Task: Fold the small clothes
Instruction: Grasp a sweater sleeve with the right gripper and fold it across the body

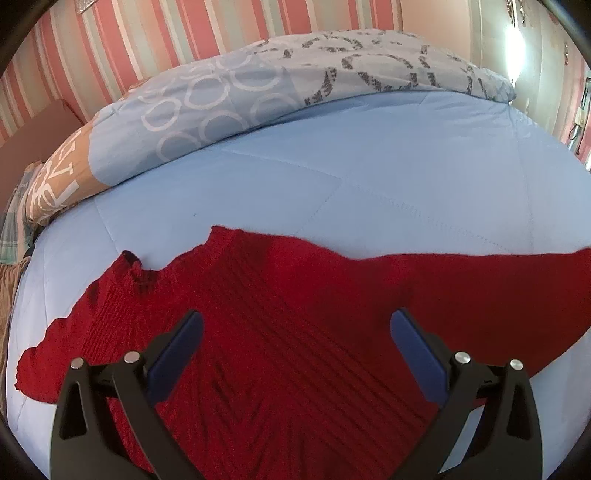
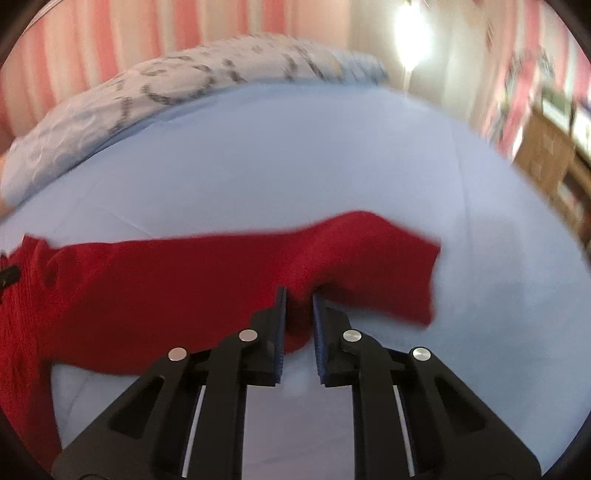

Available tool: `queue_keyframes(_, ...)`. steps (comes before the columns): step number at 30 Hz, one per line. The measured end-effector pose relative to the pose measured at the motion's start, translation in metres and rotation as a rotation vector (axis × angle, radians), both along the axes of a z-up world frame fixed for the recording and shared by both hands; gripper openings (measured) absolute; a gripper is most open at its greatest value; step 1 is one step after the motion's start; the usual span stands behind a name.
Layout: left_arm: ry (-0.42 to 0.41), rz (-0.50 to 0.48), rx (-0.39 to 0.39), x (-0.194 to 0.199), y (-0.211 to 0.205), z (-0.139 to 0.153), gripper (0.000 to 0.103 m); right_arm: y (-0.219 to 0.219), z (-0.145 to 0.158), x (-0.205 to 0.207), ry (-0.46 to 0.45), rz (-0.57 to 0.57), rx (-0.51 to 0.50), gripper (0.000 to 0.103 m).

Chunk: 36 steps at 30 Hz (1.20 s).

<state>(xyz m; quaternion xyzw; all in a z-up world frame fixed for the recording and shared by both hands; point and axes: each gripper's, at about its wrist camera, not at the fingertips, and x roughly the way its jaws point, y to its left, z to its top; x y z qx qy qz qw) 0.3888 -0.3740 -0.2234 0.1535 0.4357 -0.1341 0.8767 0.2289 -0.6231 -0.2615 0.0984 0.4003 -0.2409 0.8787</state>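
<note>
My right tongs (image 2: 299, 295) pinch the sleeve of the red ribbed knit sweater (image 1: 280, 332); left tongs (image 1: 295, 325) hang spread above its body. It lies unfolded on the light-blue quilted bed (image 1: 332, 177); every fold remains.

- A bedroom in a home: most of both views is filled by a bed (image 1: 332, 177) made up with a pale blue quilted cover stitched into large squares.
- Along the far side of the bed lies a rolled duvet (image 1: 229, 99) in light blue with white ring prints, grey patterned patches and a tan end.
- The wall behind is papered in vertical pink, white and pale green stripes, striped wallpaper (image 1: 147, 33) of a domestic kind.
- A red knitted sweater (image 1: 280, 325) is spread on the cover.
- In the right wrist view, blurred wooden shelving (image 2: 550, 162) stands at the right edge, and a bright wall lamp (image 2: 410, 33) glows above the bed.
</note>
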Motion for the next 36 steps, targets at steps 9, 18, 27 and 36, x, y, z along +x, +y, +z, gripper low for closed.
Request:
queue_keyframes(9,0.069,0.083,0.026,0.01,0.082,0.015,0.102,0.129,0.071,0.041,-0.084,0.268,0.062,0.014)
queue_keyframes(18,0.058,0.263,0.062,-0.006,0.235,0.052,0.102,0.283,0.067,0.112,-0.086,0.445,0.14,0.013)
queue_keyframes(27,0.039,0.321,0.155,-0.026,0.3,0.06,0.102,0.376,0.015,0.118,0.11,0.645,0.165,0.046)
queue_keyframes(36,0.151,0.279,-0.048,-0.022,0.279,0.039,0.102,0.316,0.04,0.087,0.075,0.535,0.043,0.06)
